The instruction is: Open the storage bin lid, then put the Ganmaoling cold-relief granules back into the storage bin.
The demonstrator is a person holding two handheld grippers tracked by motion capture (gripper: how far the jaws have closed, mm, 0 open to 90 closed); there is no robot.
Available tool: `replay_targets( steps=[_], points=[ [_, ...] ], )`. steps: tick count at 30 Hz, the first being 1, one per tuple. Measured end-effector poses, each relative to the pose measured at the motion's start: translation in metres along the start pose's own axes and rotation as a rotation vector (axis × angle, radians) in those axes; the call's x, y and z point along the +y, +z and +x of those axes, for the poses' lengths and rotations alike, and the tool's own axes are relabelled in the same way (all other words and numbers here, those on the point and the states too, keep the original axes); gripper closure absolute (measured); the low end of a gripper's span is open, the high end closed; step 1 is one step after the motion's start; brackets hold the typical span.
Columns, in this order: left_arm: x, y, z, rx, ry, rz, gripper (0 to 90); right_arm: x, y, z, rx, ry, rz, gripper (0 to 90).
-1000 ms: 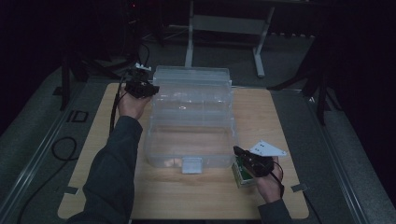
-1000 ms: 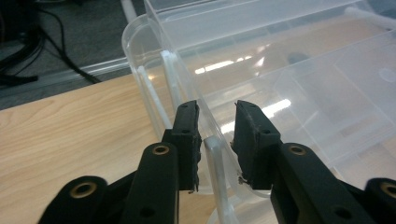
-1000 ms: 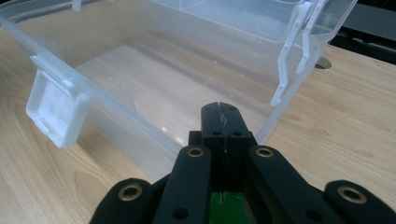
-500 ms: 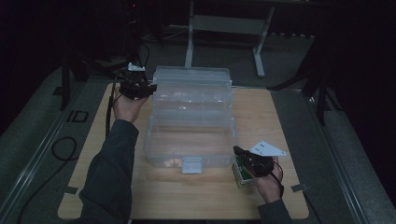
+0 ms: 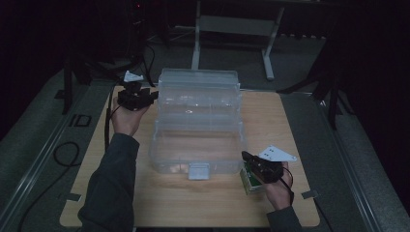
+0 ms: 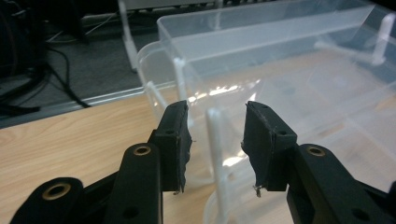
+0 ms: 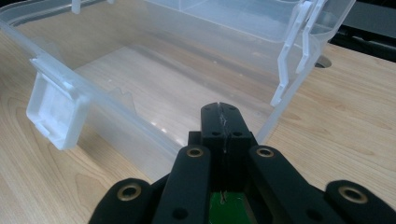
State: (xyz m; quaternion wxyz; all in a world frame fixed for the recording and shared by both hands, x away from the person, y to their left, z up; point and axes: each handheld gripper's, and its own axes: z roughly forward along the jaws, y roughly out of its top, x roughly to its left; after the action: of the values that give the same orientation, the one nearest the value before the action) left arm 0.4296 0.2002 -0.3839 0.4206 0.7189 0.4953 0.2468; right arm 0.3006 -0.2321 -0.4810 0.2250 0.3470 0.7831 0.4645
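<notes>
**Clear storage box open on table, grippers at opposite corners**

The clear plastic storage box (image 5: 198,128) sits at the centre of the wooden table (image 5: 285,121), lid raised at the far side. Its long axis runs away from the person, with the front latch (image 5: 198,170) facing the near edge. The bottom compartment shows bare through the clear floor.

The left gripper (image 5: 140,96) is at the box's far left corner. Its jaws have just been opening and stand wide apart, with a thin white hinge strut (image 6: 215,154) between them, untouched.

The right gripper (image 5: 247,158) is just beside the near right corner, jaws pressed fully together. A small green carton (image 5: 250,180) lies beneath it.
</notes>
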Motion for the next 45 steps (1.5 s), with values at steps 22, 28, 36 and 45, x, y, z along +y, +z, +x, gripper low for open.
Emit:
replay_targets(
  steps=[22, 28, 36, 45],
  points=[
    [-0.063, -0.031, -0.016, -0.015, 0.057, -0.03, 58.2, 0.002, -0.001, 0.0, 0.008, 0.009, 0.006, 72.1],
    [-0.082, -0.031, -0.017, -0.019, 0.057, -0.028, 58.0, 0.005, -0.005, 0.001, -0.01, -0.006, 0.022, 58.9],
    [-0.104, -0.039, -0.013, -0.01, 0.025, -0.035, 57.5, 0.011, -0.015, -0.004, -0.059, 0.027, 0.069, 44.3],
    [-0.122, -0.042, -0.01, 0.005, 0.006, -0.015, 57.4, 0.009, -0.019, -0.008, -0.143, 0.088, 0.201, 23.9]
  ],
)
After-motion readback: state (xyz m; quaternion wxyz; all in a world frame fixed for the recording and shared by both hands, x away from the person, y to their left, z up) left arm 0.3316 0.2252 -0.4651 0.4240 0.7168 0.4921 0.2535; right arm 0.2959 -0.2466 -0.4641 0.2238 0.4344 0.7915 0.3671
